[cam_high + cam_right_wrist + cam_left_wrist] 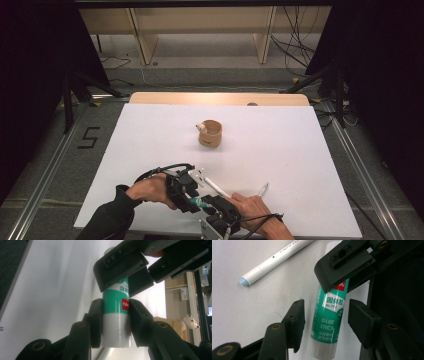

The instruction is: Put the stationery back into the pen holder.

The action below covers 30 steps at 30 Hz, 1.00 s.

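While right gripper (115,322) clamps glue stick (328,320), left gripper (325,322) straddles it unclenched; handover unfinished, cup (210,133) at 12 o'clock.

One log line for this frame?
right hand-held gripper: shut on green-and-white glue stick | left hand-held gripper: open, jaws astride it, above white table

This looks like a lab set up for recording. A white desk (150,150) stands on grey carpet between metal floor rails (45,172), with black curtains (35,60) at either side of it, loose cables (295,35) behind it, and empty wooden shelving (200,30) beyond.
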Each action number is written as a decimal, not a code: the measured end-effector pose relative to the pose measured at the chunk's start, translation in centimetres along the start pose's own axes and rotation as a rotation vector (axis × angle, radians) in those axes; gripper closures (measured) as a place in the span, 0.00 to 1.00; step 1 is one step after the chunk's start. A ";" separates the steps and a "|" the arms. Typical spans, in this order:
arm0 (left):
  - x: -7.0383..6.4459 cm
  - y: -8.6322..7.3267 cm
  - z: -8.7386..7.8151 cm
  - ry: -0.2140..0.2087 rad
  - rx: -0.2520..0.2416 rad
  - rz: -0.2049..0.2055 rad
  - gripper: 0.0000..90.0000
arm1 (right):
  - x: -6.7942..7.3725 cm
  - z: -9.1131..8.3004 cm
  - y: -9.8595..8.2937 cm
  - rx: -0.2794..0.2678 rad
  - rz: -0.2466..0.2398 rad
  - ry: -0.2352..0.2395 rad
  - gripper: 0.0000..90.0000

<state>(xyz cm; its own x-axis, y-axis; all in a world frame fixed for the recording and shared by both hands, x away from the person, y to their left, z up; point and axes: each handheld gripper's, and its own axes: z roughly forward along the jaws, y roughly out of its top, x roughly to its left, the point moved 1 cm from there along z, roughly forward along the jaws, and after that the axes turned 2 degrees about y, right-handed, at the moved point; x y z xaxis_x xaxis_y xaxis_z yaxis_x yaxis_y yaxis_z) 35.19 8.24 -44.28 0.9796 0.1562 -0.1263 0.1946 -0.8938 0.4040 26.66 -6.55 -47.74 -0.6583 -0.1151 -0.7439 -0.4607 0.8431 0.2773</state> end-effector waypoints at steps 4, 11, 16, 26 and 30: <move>0.0 0.1 0.0 -0.004 0.018 0.018 0.55 | 0.0 0.0 0.0 0.002 -0.011 -0.001 0.73; 0.0 0.3 0.1 -0.016 0.038 0.035 0.59 | 0.2 0.1 0.1 0.004 -0.025 0.004 0.73; 0.1 0.4 0.3 -0.029 0.048 0.035 0.63 | 0.3 0.1 0.1 0.006 -0.024 0.007 0.73; 0.2 0.5 0.5 -0.045 0.059 0.044 0.68 | 0.4 0.2 0.1 -0.001 -0.031 0.006 0.73; 0.2 0.5 0.6 -0.051 0.068 0.055 0.69 | 0.4 0.2 0.1 -0.003 -0.041 0.007 0.73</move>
<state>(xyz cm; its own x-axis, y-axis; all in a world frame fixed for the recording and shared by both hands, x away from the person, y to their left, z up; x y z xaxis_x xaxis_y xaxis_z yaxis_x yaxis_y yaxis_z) 35.47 7.55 -44.64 0.9846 0.0863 -0.1522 0.1353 -0.9271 0.3496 26.48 -6.36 -48.16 -0.6430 -0.1538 -0.7503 -0.4895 0.8359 0.2482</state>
